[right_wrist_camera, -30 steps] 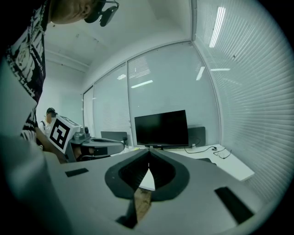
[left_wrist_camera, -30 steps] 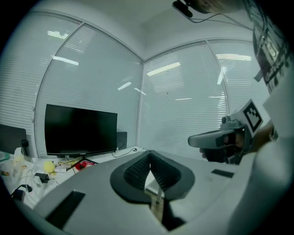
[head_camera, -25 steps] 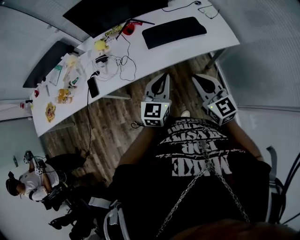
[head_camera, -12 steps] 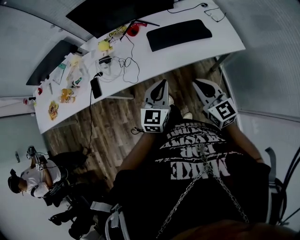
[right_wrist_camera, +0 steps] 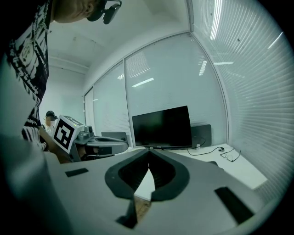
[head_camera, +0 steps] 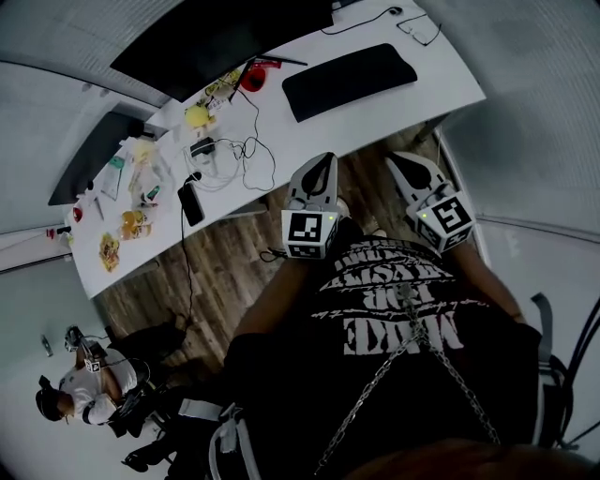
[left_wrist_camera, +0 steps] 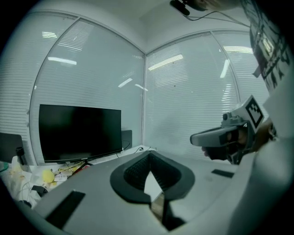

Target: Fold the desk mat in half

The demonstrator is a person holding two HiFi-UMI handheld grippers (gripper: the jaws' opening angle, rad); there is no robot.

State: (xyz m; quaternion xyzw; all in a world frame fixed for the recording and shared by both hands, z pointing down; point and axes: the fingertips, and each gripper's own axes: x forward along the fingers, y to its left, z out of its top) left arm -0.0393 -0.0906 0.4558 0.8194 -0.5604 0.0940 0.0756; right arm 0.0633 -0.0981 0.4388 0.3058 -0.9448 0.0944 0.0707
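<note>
The black desk mat (head_camera: 349, 67) lies flat and unfolded on the white desk (head_camera: 412, 98), in front of a dark monitor (head_camera: 225, 37). My left gripper (head_camera: 326, 159) is shut and empty, held in front of my body with its tip at the desk's near edge. My right gripper (head_camera: 395, 159) is also shut and empty, just short of the desk over the wood floor. In the left gripper view the jaws (left_wrist_camera: 149, 155) meet with nothing between them, and the right gripper (left_wrist_camera: 216, 136) shows beside them. The right gripper view shows its closed jaws (right_wrist_camera: 148, 152) and the monitor (right_wrist_camera: 161, 127).
The desk's left half holds cables (head_camera: 246, 141), a phone (head_camera: 190, 202), yellow items (head_camera: 198, 115), a red object (head_camera: 252, 79) and snack packets (head_camera: 131, 223). Glasses (head_camera: 419, 28) lie at the right end. A person (head_camera: 80, 392) sits at lower left on the wood floor (head_camera: 216, 262).
Both grippers stay shut in front of my body and have come slightly closer to the desk edge. The head view has shifted, so the seated person appears lower.
</note>
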